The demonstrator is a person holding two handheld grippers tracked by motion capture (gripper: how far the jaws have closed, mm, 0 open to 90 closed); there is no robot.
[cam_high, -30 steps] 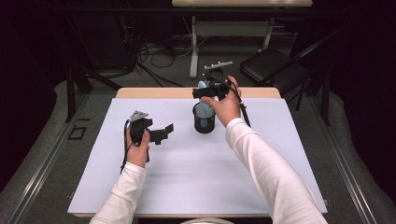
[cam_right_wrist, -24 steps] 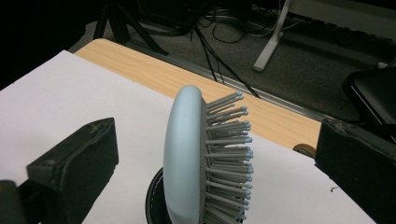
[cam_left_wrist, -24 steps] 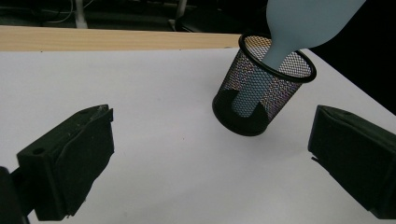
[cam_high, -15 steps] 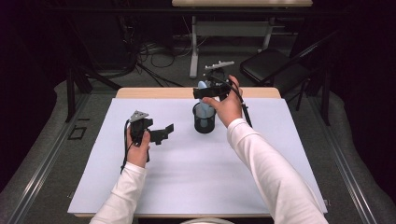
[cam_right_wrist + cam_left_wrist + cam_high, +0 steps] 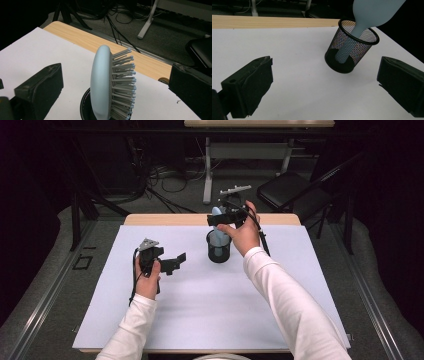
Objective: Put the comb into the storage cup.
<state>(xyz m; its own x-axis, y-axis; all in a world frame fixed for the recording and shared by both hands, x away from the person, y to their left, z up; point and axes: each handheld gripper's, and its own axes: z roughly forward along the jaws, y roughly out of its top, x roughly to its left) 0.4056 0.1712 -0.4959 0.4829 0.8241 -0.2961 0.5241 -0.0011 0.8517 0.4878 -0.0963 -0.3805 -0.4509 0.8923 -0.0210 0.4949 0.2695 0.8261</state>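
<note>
A pale blue hairbrush (image 5: pixel 216 212) (image 5: pixel 101 82) stands handle-down in a black mesh cup (image 5: pixel 219 247) (image 5: pixel 350 53) at the back middle of the white table cover (image 5: pixel 200 310). Its head with bristles sticks out above the rim. My right gripper (image 5: pixel 215 218) (image 5: pixel 116 72) hovers at the brush head, open, with one jaw on each side and clear gaps to the brush. My left gripper (image 5: pixel 176 262) (image 5: pixel 324 82) rests low to the left of the cup, open and holding nothing, its jaws pointing toward the cup.
The table's wooden back edge (image 5: pixel 165 219) runs just behind the cup. Beyond it are a black chair (image 5: pixel 290 187), a desk leg and cables on the floor. Bare white cover stretches across the front of the table.
</note>
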